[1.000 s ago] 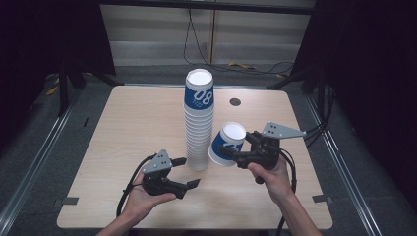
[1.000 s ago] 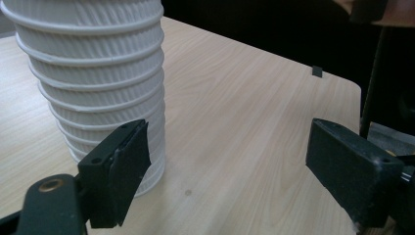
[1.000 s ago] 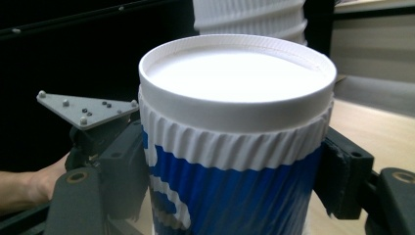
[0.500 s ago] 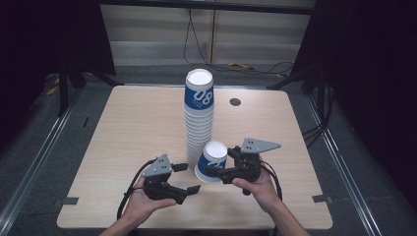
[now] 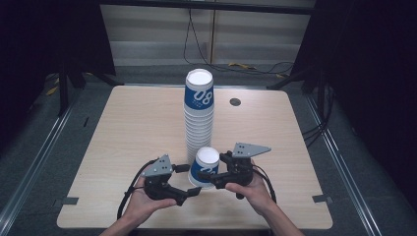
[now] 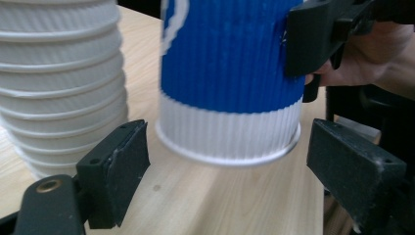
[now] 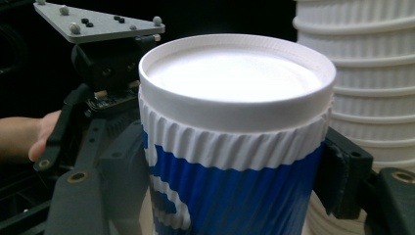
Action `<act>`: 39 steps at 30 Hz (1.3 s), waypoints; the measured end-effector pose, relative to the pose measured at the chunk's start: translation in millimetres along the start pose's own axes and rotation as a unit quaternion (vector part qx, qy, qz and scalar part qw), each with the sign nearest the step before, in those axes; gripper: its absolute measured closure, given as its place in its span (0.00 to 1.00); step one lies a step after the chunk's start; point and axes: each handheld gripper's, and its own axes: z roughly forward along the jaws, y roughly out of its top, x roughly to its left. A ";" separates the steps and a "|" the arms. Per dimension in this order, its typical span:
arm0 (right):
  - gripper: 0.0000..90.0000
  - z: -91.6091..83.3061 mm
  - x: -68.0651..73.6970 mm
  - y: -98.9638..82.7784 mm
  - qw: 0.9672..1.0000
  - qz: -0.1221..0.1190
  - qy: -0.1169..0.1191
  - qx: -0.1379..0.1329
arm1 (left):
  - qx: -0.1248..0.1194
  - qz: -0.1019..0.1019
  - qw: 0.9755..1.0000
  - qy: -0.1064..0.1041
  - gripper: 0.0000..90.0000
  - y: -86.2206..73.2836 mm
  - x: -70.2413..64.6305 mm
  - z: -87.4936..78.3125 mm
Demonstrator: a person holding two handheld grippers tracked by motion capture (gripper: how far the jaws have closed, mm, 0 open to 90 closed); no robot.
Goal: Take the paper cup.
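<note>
Cup (image 5: 205, 166) now lowered beside stack (image 5: 198, 118), clamped in right claw (image 5: 214, 178), left claw (image 5: 189, 179) released

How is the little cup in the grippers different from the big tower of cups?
The single cup is one cup, upside down and low; the stack of cups is many nested, standing far taller. The right gripper grips the single cup; the stack stands free. Both are ribbed, blue and white.

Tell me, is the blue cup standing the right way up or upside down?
Upside down. The blue cup shows its flat white bottom on top, and in the left gripper view its wide rolled rim is down near the table.
</note>
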 end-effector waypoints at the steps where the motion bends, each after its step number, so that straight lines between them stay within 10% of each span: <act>1: 0.29 4.8 1.0 -2.1 1.000 0.000 0.008 0.006 | 0.002 -0.007 1.000 -0.003 0.17 -1.6 1.0 1.5; 39: 0.15 9.1 9.1 -4.8 0.999 0.016 0.015 0.034 | 0.016 0.007 1.000 -0.007 0.21 -6.5 -1.8 11.9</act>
